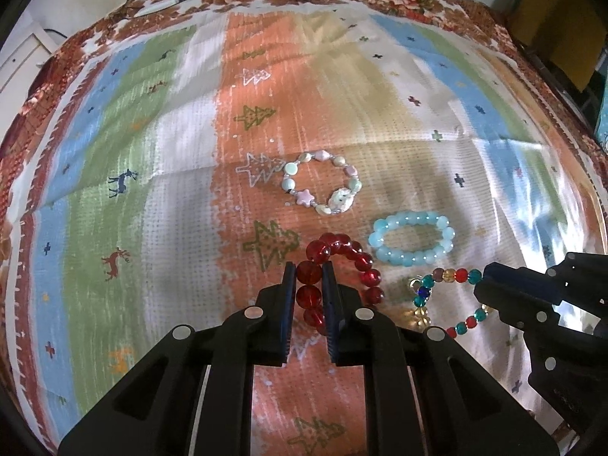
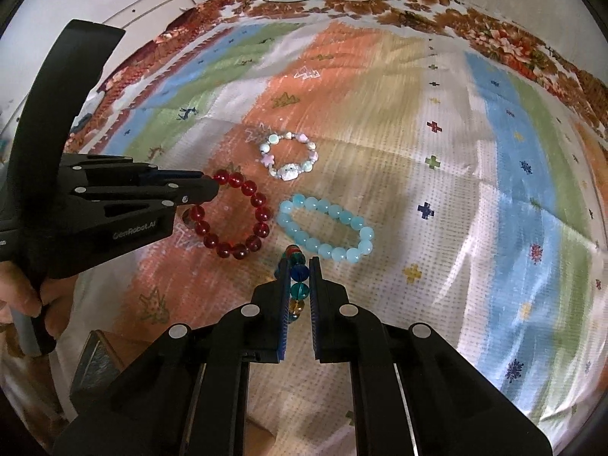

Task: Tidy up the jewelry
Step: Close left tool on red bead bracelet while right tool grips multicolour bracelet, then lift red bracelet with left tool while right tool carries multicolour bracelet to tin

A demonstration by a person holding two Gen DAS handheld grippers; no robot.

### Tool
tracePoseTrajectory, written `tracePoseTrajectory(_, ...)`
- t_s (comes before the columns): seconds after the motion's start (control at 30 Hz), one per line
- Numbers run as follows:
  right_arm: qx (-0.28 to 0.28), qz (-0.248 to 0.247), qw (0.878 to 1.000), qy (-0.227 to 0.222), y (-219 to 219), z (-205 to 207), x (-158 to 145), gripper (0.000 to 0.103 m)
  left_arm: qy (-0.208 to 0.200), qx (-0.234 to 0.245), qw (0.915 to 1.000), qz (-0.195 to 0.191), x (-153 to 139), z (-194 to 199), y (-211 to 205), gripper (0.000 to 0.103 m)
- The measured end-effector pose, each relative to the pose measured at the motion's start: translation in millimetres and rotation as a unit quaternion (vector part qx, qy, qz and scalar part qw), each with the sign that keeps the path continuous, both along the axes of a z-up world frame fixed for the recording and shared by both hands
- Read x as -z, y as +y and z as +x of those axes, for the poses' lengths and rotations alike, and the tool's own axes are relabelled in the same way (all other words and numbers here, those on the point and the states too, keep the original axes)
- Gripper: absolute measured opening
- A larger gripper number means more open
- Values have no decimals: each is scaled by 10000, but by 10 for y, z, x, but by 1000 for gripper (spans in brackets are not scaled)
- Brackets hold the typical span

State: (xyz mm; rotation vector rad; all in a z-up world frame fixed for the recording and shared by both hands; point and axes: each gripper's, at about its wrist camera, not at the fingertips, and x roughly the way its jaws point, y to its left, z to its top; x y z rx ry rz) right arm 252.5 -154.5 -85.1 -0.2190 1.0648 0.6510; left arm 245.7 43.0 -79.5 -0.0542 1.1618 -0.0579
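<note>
Lifting both bracelets cleanly looks like the job of this moment, and each tool already has its own. The left gripper is closed nearly all the way on two beads of the red glass-bead bracelet, the rest of the loop arcing away toward 1 o'clock in the left wrist view. The right gripper is pinched tight on the multicolour bead bracelet, its teal, blue and amber beads stacked between the pads; in the left wrist view that loop trails off toward 9 o'clock from the right tool's tips.

Two pieces lie free on the striped cloth: the pale blue bead bracelet at 2 o'clock of the left tips, and the pastel star-and-shell charm bracelet at 12 o'clock, a little apart from it.

To do this well, I would raise both hands straight and slowly, since round glass beads can squirt out of flat pads. The red loop hangs near the pale blue one, so carry it away toward 9 o'clock instead of across. Keep the two held loops apart so elastic and beads do not tangle. No tray or box for the jewelry shows in either view.
</note>
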Motion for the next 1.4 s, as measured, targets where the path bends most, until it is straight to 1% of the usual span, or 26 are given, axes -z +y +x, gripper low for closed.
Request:
tracePoseTrajectory(0.37, 61, 160, 9998, -118, -99, -122, -181, 10, -247, -19, 9996, -148, -224, -177, -63, 13)
tracePoseTrajectory(0.57, 135, 243, 9994, -199, -164, -228, -271, 10, -307, -83, 9993, -170, -306, -286, -86, 13)
tracePoseTrajectory(0.97, 406, 260, 9980, -414, -265, -349, -324, 10, -514, -196, 9983, -165, -488, -507, -115, 13)
tracePoseTrajectory(1.4, 450, 466, 9964, -552, -349, -494, -459, 10, -766, -294, 9963, -261, -665, -788, -64, 13)
